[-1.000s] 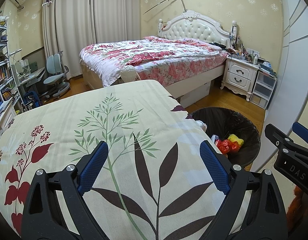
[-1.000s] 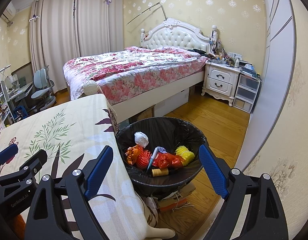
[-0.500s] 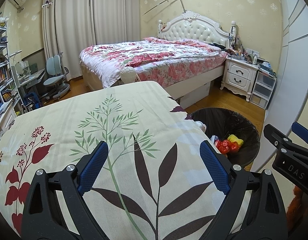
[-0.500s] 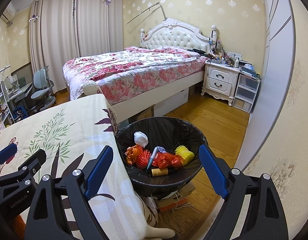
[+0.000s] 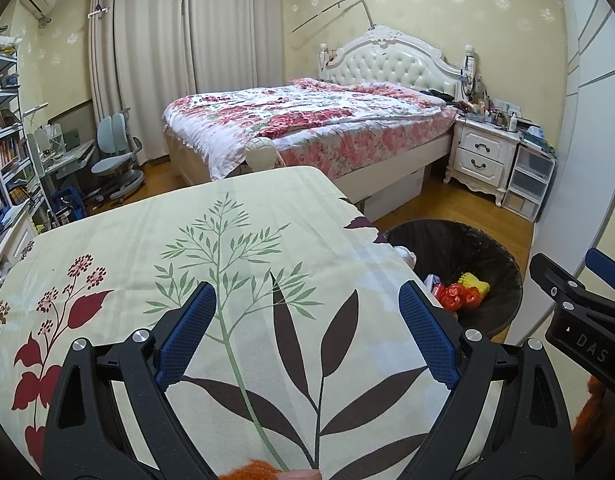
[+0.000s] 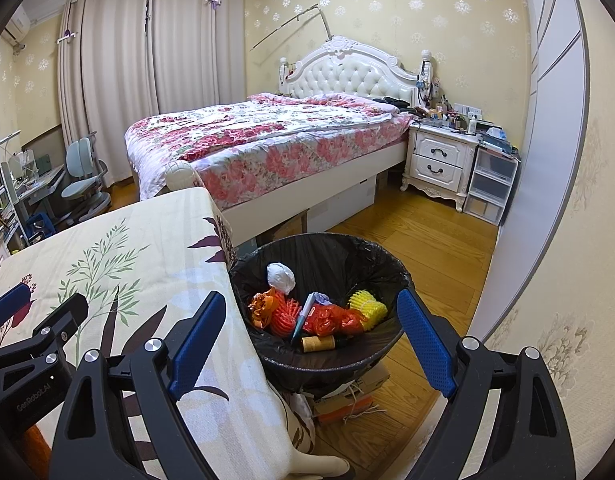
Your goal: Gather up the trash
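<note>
Both claws empty. My left gripper (image 5: 307,344) hangs over the table (image 5: 247,240) with its blue pads spread wide apart, nothing between them but leaf-print cloth. My right gripper (image 6: 311,344) is likewise spread wide, holding nothing, poised just above the near rim of the trash bin (image 6: 387,256). Landmark: the bin, black liner, standing on the floor hard against the table's right edge. Inside the bin: a white paper wad (image 6: 280,276) toward the far side, orange netting (image 6: 281,312) on the table side, a pen (image 6: 303,316) standing slanted at centre, red crumpled wrappers (image 6: 335,318) beside it, a yellow foam net (image 6: 367,306) on the side away from the table, a tan spool (image 6: 317,343) nearest me. Beyond the bin, the bed (image 6: 267,140); past it to the right, the nightstand (image 6: 439,160). No loose trash shows on the stretch of cloth beside the bin in either view; the near edge of the table is hidden under my own claws. Judgement: collecting looks at or near its end, the trash sitting in the bin, and I am between grasps. Next move, if any: scan the table on the side away from the bin for a leftover piece, keep the claws spread on approach, and otherwise draw both back clear of the rim.
</note>
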`<state>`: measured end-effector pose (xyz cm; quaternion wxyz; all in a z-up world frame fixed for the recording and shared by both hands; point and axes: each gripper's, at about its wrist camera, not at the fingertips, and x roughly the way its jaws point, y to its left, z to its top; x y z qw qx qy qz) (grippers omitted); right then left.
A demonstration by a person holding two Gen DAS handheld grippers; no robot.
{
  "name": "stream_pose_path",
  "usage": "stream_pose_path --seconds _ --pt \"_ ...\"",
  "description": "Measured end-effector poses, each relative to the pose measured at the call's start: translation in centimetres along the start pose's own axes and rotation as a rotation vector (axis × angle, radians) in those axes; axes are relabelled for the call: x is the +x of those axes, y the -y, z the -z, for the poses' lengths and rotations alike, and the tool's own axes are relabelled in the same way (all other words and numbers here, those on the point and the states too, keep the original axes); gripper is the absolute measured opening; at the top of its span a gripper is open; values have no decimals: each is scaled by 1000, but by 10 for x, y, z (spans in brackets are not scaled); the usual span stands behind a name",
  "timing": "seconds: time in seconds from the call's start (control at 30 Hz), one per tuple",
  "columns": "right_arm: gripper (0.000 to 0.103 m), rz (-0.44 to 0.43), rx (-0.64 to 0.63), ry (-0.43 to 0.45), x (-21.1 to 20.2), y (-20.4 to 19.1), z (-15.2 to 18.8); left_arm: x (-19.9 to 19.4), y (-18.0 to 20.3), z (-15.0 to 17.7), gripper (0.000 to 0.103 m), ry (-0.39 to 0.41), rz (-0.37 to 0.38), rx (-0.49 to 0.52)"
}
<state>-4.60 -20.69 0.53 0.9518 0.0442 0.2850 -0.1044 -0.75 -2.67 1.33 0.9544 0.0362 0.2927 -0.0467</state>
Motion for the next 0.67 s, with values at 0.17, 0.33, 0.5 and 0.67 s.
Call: stream_pose_path --seconds 0.17,0.33,0.5,0.67 --pt "85 0 -2 0 0 -1 1 1 1 1 91 -6 21 4" --pt "85 0 0 -1 0 -1 1 1 3 2 91 8 27 12" --pt "85 -10 -7 -7 3 -7 6 7 -5 2 91 -12 13 -4" --pt "85 -38 -32 -21 9 -24 9 17 -25 5 91 -56 -8 -30"
